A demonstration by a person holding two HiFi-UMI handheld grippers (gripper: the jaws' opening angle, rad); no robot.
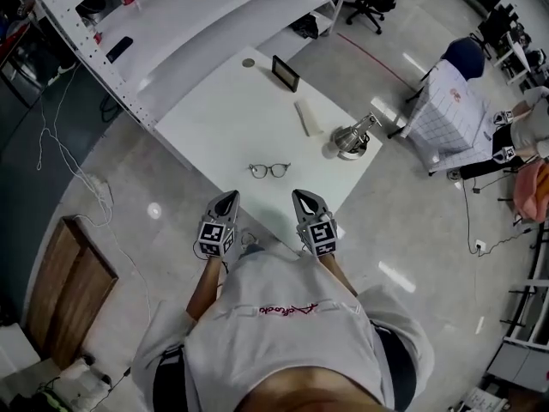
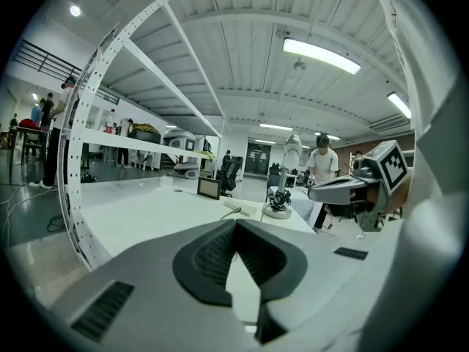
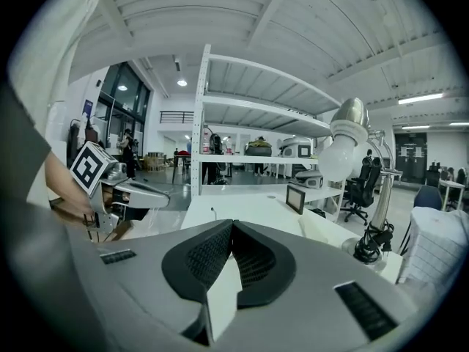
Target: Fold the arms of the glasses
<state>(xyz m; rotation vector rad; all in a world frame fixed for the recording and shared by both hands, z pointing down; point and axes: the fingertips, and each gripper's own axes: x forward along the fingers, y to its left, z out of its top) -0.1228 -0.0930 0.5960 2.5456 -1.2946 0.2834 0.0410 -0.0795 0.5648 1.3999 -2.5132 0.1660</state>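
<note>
Left gripper [image 1: 227, 196]: jaws together, tips meeting, nothing between them. Right gripper [image 1: 303, 196]: jaws together too, empty. Both are held side by side, a gap between them, at the near edge of the white table [image 1: 214, 127] and pointing across it, only slightly downward. The left sits over the table's near corner, the right over the edge.

Glasses [image 1: 269, 170] lie flat on the table just ahead of the two grippers, roughly centred on the gap between them and touching neither. Thin dark frame. Whether the arms are open or folded is too small to tell.

Further ahead of the right gripper is a desk lamp [image 1: 350, 137] with a coiled cord at its base, near the table's right edge. Just left of it lies a pale bar-shaped block [image 1: 308, 117]. Beyond those, at the far side, stands a small dark-framed screen [image 1: 285, 72], with a small round disc [image 1: 249, 62] beside it. A white perforated shelving rack [image 1: 129, 50] runs along the table's left side, off beyond the left gripper.
</note>
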